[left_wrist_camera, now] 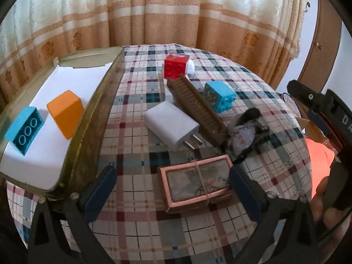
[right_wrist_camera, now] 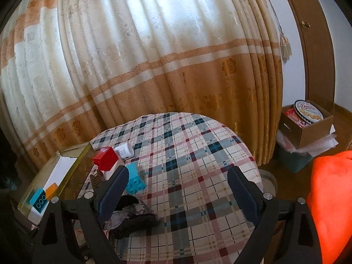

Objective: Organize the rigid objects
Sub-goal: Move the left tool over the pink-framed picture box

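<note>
My left gripper (left_wrist_camera: 173, 189) is open, its fingers on either side of a banded card deck (left_wrist_camera: 195, 182) on the plaid table. Beyond it lie a white charger (left_wrist_camera: 171, 127), a brown comb (left_wrist_camera: 198, 107), a dark rock (left_wrist_camera: 248, 132), a blue brick (left_wrist_camera: 220, 96) and a red brick (left_wrist_camera: 176, 66). A gold tray (left_wrist_camera: 92, 118) at the left holds a blue brick (left_wrist_camera: 24, 129) and an orange block (left_wrist_camera: 66, 114). My right gripper (right_wrist_camera: 178, 191) is open and empty above the table, with the rock (right_wrist_camera: 132, 215) by its left finger.
A small white object (right_wrist_camera: 125, 150) sits behind the red brick (right_wrist_camera: 105, 158). Curtains hang close behind the table. A cardboard box with a cookie tin (right_wrist_camera: 308, 112) stands on the floor at the right. An orange cloth (right_wrist_camera: 330, 198) is at the right edge.
</note>
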`<state>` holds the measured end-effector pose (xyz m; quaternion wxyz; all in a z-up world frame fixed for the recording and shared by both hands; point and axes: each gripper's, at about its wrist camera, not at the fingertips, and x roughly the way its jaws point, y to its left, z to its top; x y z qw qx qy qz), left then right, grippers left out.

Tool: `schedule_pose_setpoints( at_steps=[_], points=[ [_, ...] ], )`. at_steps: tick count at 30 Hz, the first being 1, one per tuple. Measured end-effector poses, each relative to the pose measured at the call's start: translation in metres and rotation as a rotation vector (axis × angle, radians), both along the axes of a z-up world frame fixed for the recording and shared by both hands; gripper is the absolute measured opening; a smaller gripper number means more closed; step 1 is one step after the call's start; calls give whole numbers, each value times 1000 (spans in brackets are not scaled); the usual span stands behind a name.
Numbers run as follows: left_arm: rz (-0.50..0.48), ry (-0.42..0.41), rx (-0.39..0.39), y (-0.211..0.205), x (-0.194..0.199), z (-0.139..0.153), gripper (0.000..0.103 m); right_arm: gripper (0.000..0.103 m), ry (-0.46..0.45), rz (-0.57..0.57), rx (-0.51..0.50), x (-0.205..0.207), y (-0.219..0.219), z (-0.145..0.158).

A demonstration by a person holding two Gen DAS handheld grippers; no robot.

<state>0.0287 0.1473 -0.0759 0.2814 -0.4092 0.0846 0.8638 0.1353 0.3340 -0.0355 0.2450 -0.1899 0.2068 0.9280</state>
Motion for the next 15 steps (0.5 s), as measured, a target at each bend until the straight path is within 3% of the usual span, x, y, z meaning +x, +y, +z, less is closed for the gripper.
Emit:
schedule_pose_setpoints(
  at_steps=[9,12,15],
  points=[
    [-13,64,-42,10,9,5,102,93,10,0,-4,1,0,0],
    [-50,104,-2,8,18,14,102,93,10,2,-10,0,2,0],
    [-71,136,-81,21,21,11,102,93,5,5,-19,-1,3,-1]
  ],
)
